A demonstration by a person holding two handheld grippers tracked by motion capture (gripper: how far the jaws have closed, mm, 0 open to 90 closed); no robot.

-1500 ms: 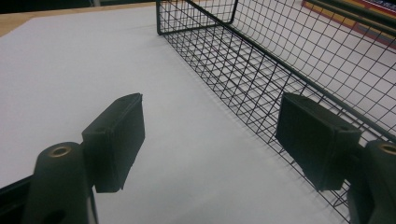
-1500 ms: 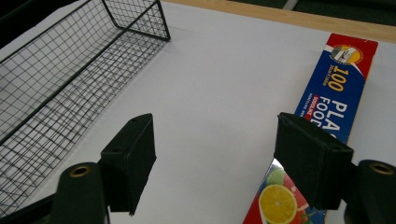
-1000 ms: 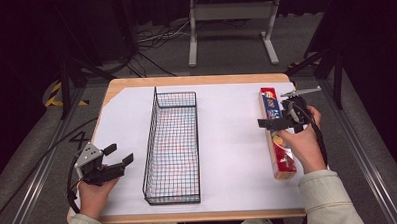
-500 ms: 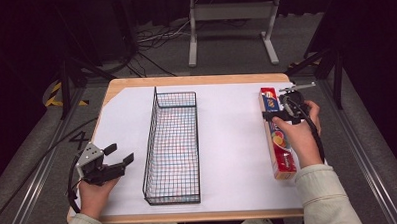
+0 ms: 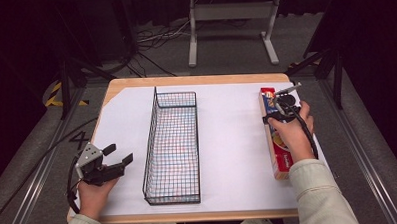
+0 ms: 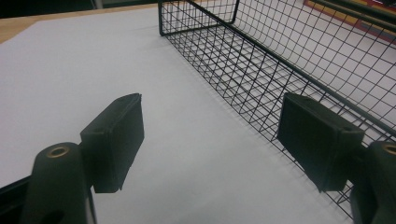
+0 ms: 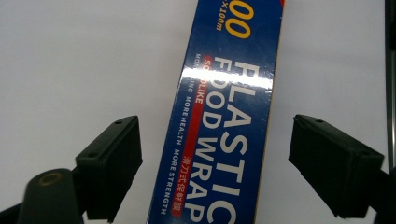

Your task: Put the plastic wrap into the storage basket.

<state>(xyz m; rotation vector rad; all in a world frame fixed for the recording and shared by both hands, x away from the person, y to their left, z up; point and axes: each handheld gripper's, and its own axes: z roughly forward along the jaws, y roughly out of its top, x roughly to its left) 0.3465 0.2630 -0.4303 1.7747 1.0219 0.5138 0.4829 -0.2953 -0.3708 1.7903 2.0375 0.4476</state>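
A long blue box of plastic food wrap (image 5: 282, 161) lies lengthwise along the right edge of the white-covered table (image 5: 227, 141). My right gripper (image 5: 276, 117) hangs over the box's far half, pointing down. In the right gripper view the box (image 7: 224, 130) runs between the two wide-set pads, and neither pad (image 7: 112, 163) touches it. These jaws have just been opening. My left gripper (image 5: 119, 153) rests near the front left, open, with bare white sheet between its pads (image 6: 116, 140). It sits just left of the black wire basket (image 5: 152, 143).
The wire basket (image 6: 280, 70) stands lengthwise in the middle of the table and holds nothing. White sheet lies bare between basket and box. Beyond the far edge are a grey stand (image 5: 231, 31) and cables on the floor.
My right gripper has sunk closer onto the food wrap box. The left gripper and the basket have kept still.
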